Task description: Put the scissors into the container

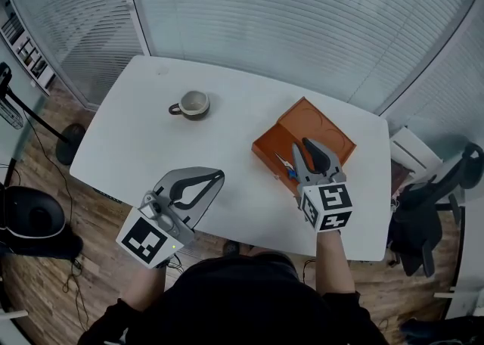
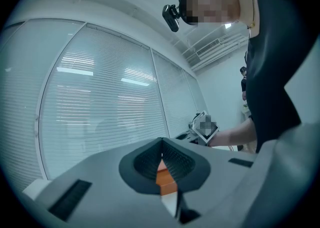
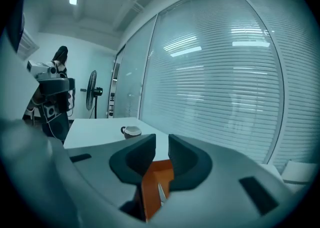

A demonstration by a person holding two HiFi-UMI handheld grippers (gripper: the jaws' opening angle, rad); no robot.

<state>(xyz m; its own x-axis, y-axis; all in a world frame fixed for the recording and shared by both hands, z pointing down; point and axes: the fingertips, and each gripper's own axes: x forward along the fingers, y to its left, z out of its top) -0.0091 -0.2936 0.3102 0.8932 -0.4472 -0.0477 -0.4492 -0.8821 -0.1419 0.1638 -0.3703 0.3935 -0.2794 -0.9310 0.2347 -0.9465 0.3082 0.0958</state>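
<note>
The scissors [image 1: 286, 165] lie inside the container [image 1: 318, 125], at its near left corner, blades along the left wall and blue handles toward me. From how they lie, I judge the drop itself done. What remains is getting clear without disturbing it.

My right gripper [image 1: 311, 147] hangs over the container, just beside the scissors and above them. In the right gripper view my right jaws [image 3: 161, 144] stand a little apart with nothing between them. Through the gap I see only the orange floor [image 3: 152, 187] and a pale sliver that may be a blade.

To finish well, I would lift straight up until my jaws clear the rim, and only then draw back toward me. The near wall is low and sits right under my wrist, so a slanted pull could catch it and drag the container across the table [image 1: 136, 147]. I would leave the jaws parted, so that nothing gets pinched on the way out.

My left gripper [image 1: 215, 177] hovers over the table's near edge, well apart from the container. In its own view the jaws [image 2: 161, 144] are pressed together at the tips, gripping nothing. It has no part here. The mug [image 1: 193, 104] stands well clear on the far side.
</note>
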